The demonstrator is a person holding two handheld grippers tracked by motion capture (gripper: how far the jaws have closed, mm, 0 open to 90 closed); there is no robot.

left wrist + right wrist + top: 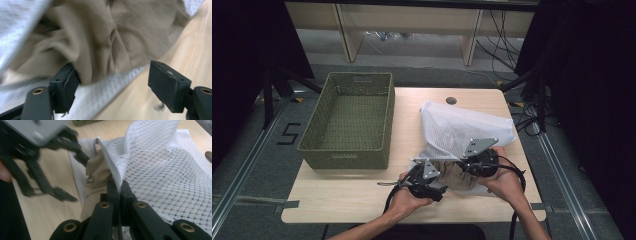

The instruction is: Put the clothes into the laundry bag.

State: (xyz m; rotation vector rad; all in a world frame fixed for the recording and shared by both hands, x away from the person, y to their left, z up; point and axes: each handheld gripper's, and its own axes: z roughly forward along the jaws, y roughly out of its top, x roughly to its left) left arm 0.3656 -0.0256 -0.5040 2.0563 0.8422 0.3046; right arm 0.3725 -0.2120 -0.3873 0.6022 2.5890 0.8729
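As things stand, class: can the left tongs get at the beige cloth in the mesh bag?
Probably yes. The left tongs stand open right at the beige cloth, while the right tongs hold the mesh bag edge up, leaving the mouth free.

Wooden table (362, 192) bears green basket (349, 122); white mesh bag (462, 127).

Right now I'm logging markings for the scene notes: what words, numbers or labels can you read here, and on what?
"5": black tape mark on the floor, left of the basket.
No print is readable on the mesh bag, the beige cloth or either gripper.
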